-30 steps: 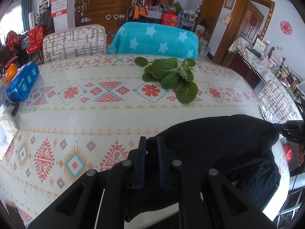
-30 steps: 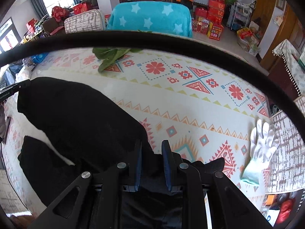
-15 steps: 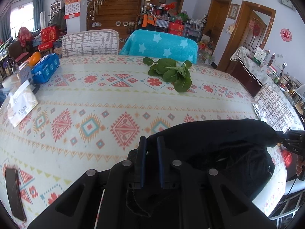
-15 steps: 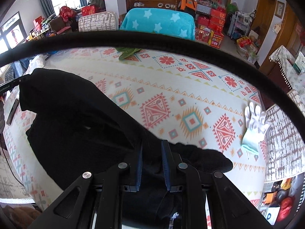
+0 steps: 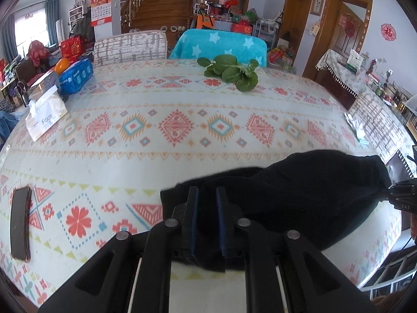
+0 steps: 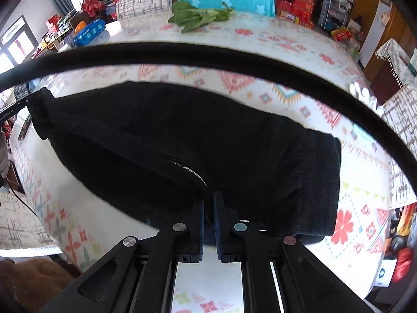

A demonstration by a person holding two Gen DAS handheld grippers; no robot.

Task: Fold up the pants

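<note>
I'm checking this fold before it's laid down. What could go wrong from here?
The black fabric pants hang slack between the left gripper and right gripper, so they may land bunched. If carried further, they might sweep the green leafy vegetables.

A: What's hidden ahead of the right gripper point(image 6: 208, 203)?

B: A black cable point(image 6: 208, 54) arcs across, covering a strip of tabletop point(image 6: 260, 36). The white glove point(image 6: 363, 94) far right shows only its fingertips behind it.

A: And the left gripper point(image 5: 207, 195)?

B: The pants point(image 5: 299, 182) bury its fingertips. The dark flat object point(image 5: 19, 221) far left is too blurred to identify.
</note>
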